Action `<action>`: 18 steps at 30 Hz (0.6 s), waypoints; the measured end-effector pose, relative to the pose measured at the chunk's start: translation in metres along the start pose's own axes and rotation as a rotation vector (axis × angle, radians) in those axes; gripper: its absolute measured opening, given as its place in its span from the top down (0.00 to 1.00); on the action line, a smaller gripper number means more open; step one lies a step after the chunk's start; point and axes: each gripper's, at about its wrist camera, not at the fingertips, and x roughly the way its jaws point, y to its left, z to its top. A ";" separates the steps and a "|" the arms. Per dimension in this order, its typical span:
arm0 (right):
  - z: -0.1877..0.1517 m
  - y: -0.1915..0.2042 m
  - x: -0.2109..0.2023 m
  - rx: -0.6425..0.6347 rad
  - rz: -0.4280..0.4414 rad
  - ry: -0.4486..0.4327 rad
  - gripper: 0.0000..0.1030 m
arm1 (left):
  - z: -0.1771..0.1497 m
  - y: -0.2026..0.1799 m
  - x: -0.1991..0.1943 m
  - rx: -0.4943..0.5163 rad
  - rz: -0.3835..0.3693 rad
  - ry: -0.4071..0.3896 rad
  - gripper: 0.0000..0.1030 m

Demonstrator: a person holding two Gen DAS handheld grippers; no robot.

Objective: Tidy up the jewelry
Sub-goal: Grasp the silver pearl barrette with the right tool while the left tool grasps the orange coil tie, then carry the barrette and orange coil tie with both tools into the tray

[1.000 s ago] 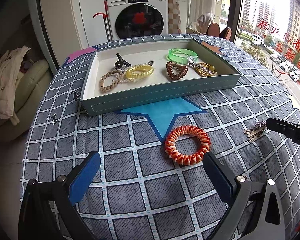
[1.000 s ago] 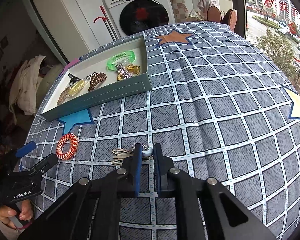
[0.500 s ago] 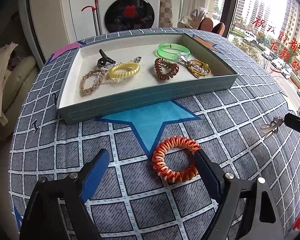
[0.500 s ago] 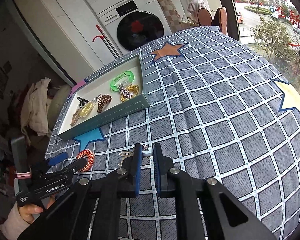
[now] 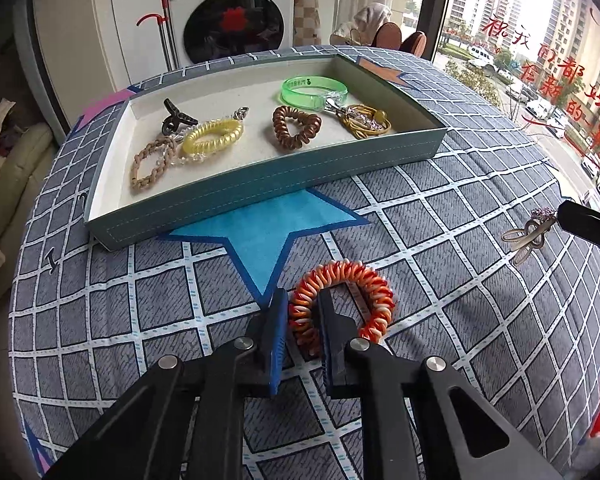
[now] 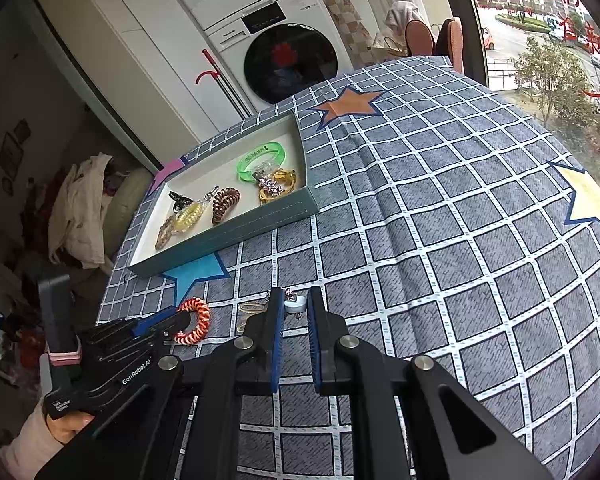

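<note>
My left gripper [image 5: 302,316] has just been closing, and its jaws now pinch the near side of the orange coil [image 5: 342,300], which lies on the cloth [image 5: 440,240] right at the fingertips; the far half of the ring sticks out ahead and to the right. My right gripper [image 6: 294,306] is clenched on a hair clip [image 6: 252,310] by its small decorated end, the clip's leaves trailing to the left of its tips. The tray [image 5: 260,184] sits ahead of the left gripper and, for the right one, well ahead to the left.

To do this lift well, I judge I should raise the coil straight up before moving forward, since it is springy and held only by one side, so it may swing or slip. I'd clear the tray's near wall fully, then let go low over bare floor between the yellow coil [image 5: 212,136] and brown coil [image 5: 296,128].
</note>
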 end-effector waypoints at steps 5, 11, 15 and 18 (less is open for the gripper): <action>0.000 0.003 0.000 -0.005 0.000 0.002 0.88 | -0.002 0.004 -0.002 -0.032 -0.019 0.002 0.68; 0.000 0.008 -0.001 -0.016 0.004 0.002 0.88 | -0.001 0.009 -0.017 -0.048 -0.019 -0.033 0.68; 0.002 0.012 -0.001 -0.024 0.006 0.000 0.88 | 0.002 0.012 -0.028 -0.048 -0.015 -0.063 0.68; 0.004 0.017 -0.002 -0.031 0.009 -0.002 0.88 | 0.005 0.016 -0.036 -0.056 -0.015 -0.086 0.68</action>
